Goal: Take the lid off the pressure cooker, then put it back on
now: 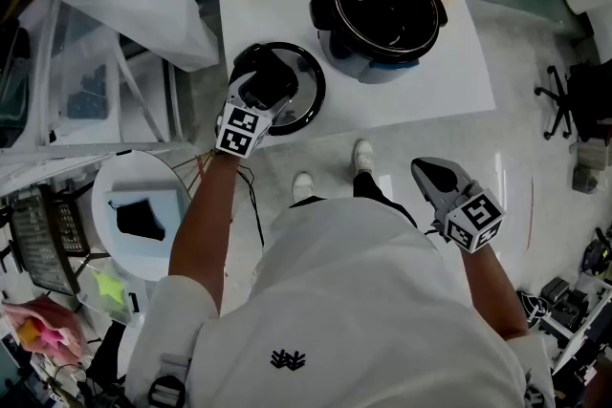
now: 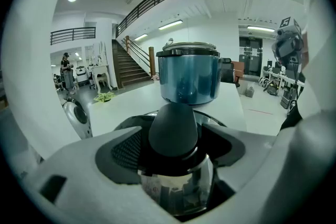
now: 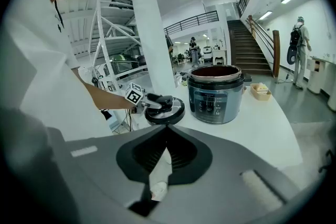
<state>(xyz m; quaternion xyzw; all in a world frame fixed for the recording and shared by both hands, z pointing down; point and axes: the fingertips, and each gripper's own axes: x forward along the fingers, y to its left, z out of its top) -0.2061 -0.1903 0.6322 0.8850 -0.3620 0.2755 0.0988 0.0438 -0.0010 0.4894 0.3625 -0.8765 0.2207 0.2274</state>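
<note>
Lid [image 1: 311, 96] lay on the table [image 1: 449, 62], lower left of the open pressure cooker [image 1: 382, 10]; I saw my left tongs [image 1: 271, 72] released around its knob [image 2: 173, 128], right tongs [image 1: 426, 172] clenched, empty.

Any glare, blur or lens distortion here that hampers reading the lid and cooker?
Both gripper views: strong fisheye bending, dark corners. Left gripper view: lid knob looms close and slightly soft, cooker sharp. Head view: even light, lid crisp.

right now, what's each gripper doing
Left gripper: jaws open, set round the lid knob without pressing on it.
Right gripper: jaws shut, empty.
</note>
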